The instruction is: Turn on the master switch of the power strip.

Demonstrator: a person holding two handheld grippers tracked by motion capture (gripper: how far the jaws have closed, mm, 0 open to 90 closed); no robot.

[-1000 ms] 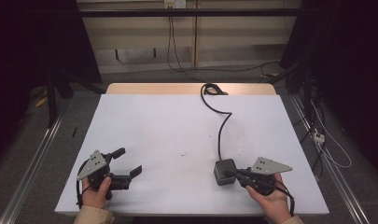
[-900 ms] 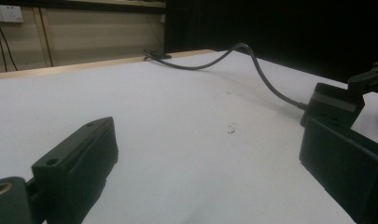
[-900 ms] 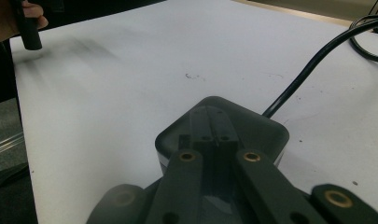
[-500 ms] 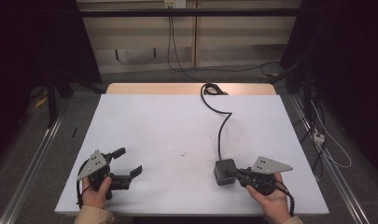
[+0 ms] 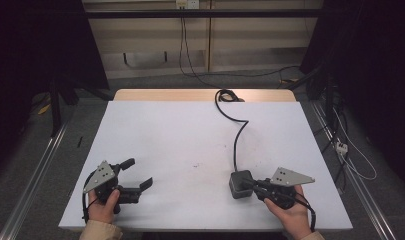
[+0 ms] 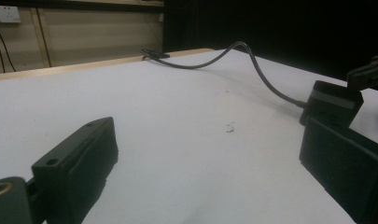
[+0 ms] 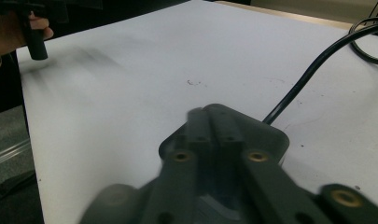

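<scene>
A black power adapter point(image 5: 238, 183) sits on the white table point(image 5: 165, 130) near its front right, and its black cable point(image 5: 236, 137) runs back to a coil at the far edge. My right gripper point(image 5: 253, 184) is shut, its tips lying over the adapter's top. In the right gripper view the closed jaws point(image 7: 210, 123) cover the middle of the adapter point(image 7: 270, 135). My left gripper point(image 5: 137, 173) stands open at the front left, apart from everything. In the left gripper view its gap point(image 6: 207, 140) holds nothing, and the adapter point(image 6: 331, 100) lies ahead at right.
The cable coil point(image 5: 226, 95) rests on the wooden strip at the table's far edge. A small dark mark point(image 5: 195, 165) dots the middle of the tabletop. Metal rails and loose cords run along the floor on both sides.
</scene>
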